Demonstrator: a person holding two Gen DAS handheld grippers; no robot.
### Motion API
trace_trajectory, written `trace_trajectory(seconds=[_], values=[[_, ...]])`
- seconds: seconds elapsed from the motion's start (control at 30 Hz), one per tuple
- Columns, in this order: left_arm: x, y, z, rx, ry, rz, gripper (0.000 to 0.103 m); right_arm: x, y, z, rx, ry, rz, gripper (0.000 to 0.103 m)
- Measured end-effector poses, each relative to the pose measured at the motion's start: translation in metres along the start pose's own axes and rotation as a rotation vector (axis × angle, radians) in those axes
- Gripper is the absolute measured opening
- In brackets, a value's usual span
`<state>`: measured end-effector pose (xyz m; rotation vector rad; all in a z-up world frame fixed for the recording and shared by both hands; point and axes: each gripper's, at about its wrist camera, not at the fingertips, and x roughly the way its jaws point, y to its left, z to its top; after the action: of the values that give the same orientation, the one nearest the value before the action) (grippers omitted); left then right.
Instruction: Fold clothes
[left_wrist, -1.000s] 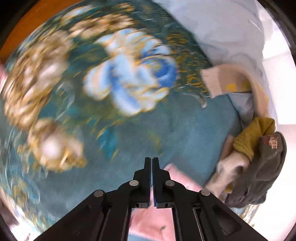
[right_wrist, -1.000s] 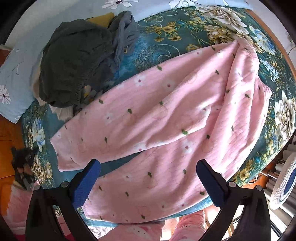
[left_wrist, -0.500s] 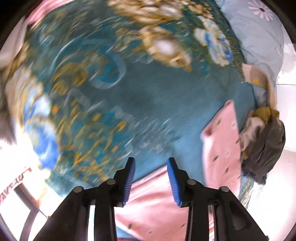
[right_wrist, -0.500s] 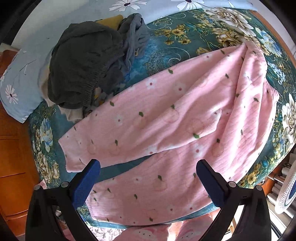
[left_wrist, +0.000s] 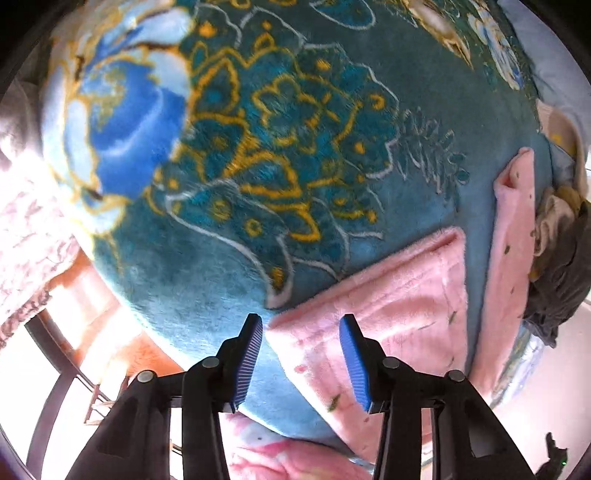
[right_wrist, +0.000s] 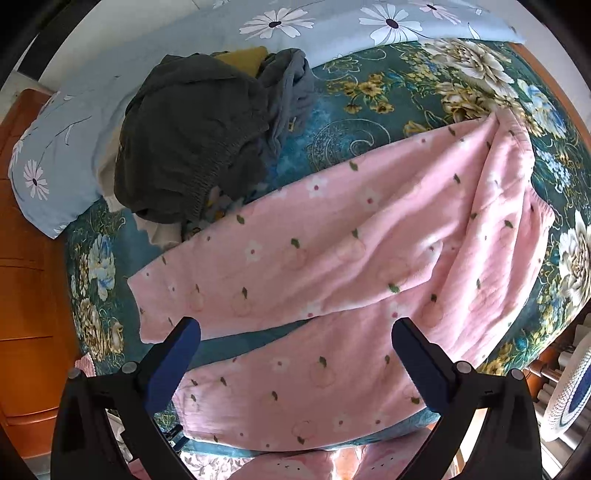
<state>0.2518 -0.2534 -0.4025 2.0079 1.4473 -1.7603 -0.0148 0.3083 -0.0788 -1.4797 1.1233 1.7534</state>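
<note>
Pink fleece trousers (right_wrist: 369, 251) with a small flower print lie spread flat on the teal flowered bedspread (right_wrist: 369, 92), their legs pointing left and slightly apart. My right gripper (right_wrist: 295, 326) hovers wide open above the near leg, with nothing between its fingers. In the left wrist view my left gripper (left_wrist: 301, 325) is open close over the bedspread (left_wrist: 295, 147). A corner of the near trouser leg's hem (left_wrist: 388, 306) lies just beyond and below its blue pads (left_wrist: 251, 354), and the pads do not press on it. The other leg (left_wrist: 513, 236) shows further right.
A heap of dark grey, mustard and cream clothes (right_wrist: 192, 140) sits at the bed's far left beside a light blue daisy pillow (right_wrist: 55, 177). An orange wooden cabinet (right_wrist: 22, 295) stands left of the bed, a white fan (right_wrist: 569, 391) at the right. The bed edge drops off near the left gripper.
My left gripper went from shut to open and swept across the bedspread down to the corner of the trouser hem. The right gripper stayed open over the trousers, hardly shifting.
</note>
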Motion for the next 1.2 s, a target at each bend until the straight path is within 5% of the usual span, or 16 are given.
trace_trajectory(seconds=[0.03, 0.1, 0.33, 0.57, 0.87, 1.07, 1.2], values=[[0.001, -0.003, 0.000, 0.003, 0.004, -0.003, 0.036, 0.000, -0.001, -0.001, 0.003, 0.001, 0.002, 0.103], [0.001, -0.014, 0.003, 0.026, -0.001, 0.014, 0.008, -0.001, -0.003, -0.004, 0.011, 0.002, 0.006, 0.103], [-0.031, -0.093, 0.028, 0.146, -0.105, -0.039, 0.006, -0.025, -0.046, -0.006, 0.148, -0.079, 0.035, 0.103], [-0.056, -0.188, 0.042, 0.266, -0.160, -0.093, 0.006, -0.068, -0.163, -0.042, 0.452, -0.221, 0.029, 0.103], [-0.071, -0.202, 0.022, 0.195, -0.187, -0.007, 0.006, -0.074, -0.331, -0.090, 0.807, -0.279, 0.090, 0.102], [-0.099, -0.216, -0.012, 0.111, -0.313, 0.030, 0.006, -0.031, -0.411, -0.066, 0.873, -0.196, 0.159, 0.066], [-0.110, -0.232, -0.046, 0.057, -0.392, 0.071, 0.006, 0.005, -0.446, -0.029, 0.810, -0.104, 0.177, 0.023]])
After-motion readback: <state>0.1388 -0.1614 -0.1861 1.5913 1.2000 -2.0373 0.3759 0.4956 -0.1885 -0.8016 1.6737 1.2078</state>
